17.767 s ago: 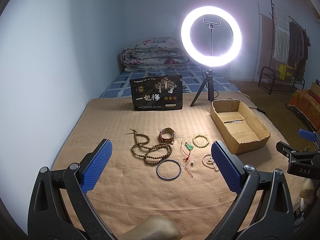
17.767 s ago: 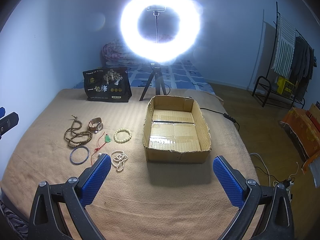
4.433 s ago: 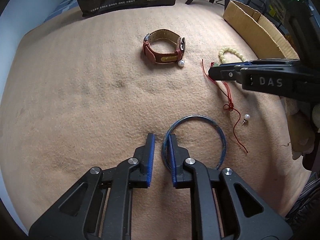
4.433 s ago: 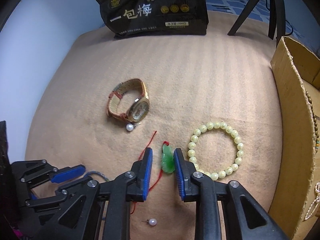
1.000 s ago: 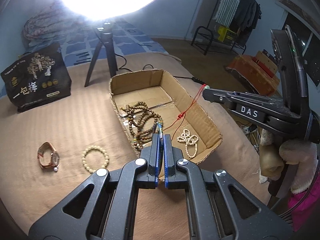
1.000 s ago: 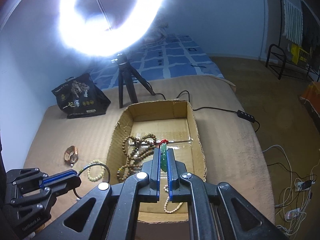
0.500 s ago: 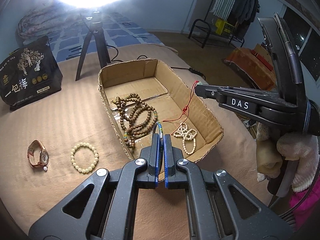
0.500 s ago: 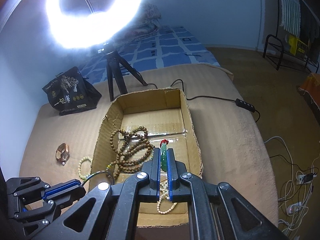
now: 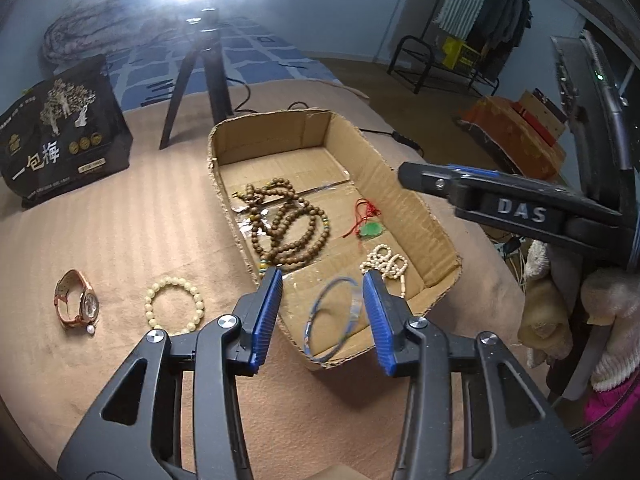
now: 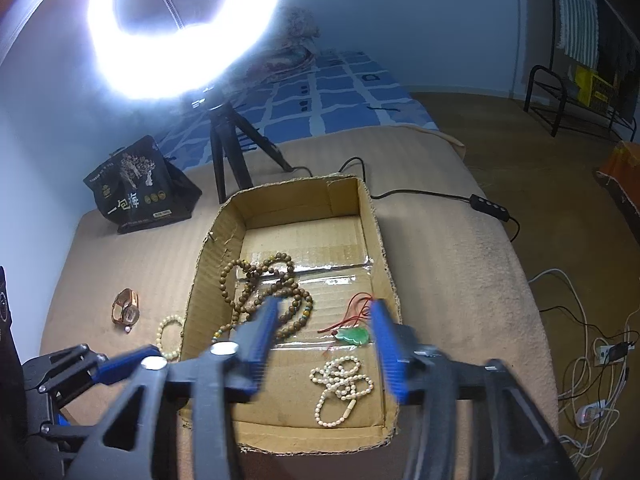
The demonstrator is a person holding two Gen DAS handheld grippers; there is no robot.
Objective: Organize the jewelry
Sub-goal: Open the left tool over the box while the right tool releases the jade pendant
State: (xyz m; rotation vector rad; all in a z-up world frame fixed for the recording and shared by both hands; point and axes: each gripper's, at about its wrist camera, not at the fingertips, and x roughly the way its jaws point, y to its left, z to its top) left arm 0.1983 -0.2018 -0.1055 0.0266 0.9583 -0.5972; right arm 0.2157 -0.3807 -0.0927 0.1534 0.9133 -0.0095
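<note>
Surface: tan blanket [image 9: 120, 220] on a bed, lit by a ring light [image 10: 184, 28] on a tripod.
Box: cardboard box [image 9: 424, 216] holds brown bead strand [image 9: 288, 224], green pendant [image 10: 353, 335], white bead strand [image 10: 340, 380].
Left gripper [image 9: 322, 312]: jaws opening, gripping nothing; blue bangle [image 9: 332, 318], blurred, between them over the box's near end.
Right gripper [image 10: 326, 338]: jaws opening, empty, above the pendant.
Outside box: watch [image 9: 76, 304] and cream bracelet [image 9: 174, 306] on the blanket.

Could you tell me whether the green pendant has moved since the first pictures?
Yes: the green pendant has gone from the blanket beside the watch into the cardboard box.
</note>
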